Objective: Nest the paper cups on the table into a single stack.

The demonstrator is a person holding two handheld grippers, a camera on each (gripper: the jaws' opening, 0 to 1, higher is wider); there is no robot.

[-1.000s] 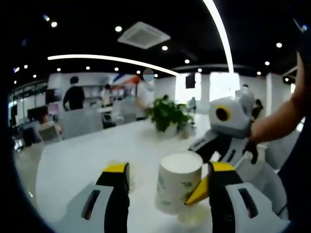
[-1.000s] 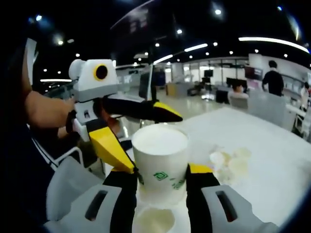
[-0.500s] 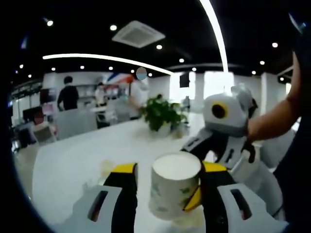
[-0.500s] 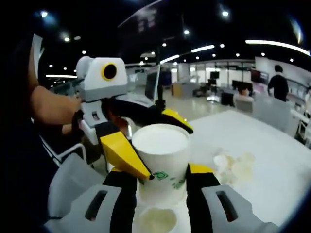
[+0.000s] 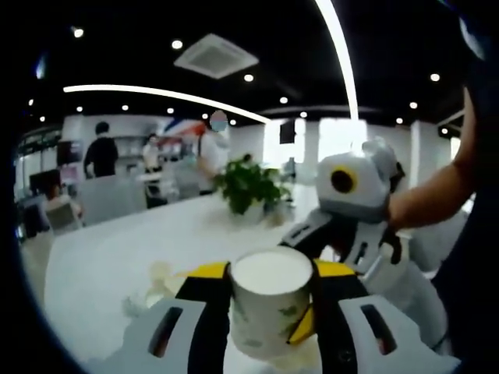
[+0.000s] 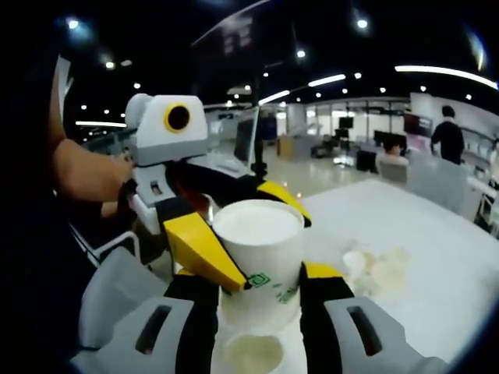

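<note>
Inverted paper cup (image 6: 257, 261) pinched by both grippers, left gripper (image 5: 261, 300) and right gripper (image 6: 259, 300), steadying it for nesting; loose cups (image 6: 373, 266) wait mid-tabletop (image 6: 437, 257).

A white paper cup with a green leaf print (image 5: 270, 302) is seen upside down, its flat base uppermost, held upright between the jaws of the left claw (image 5: 265, 312) and the right claw (image 6: 260, 300) at once. A second white paper cup (image 6: 251, 354) stands mouth-up directly beneath it. More pale paper cups (image 6: 374, 265) lie at 3 o'clock on the white surface (image 6: 437, 288).
</note>
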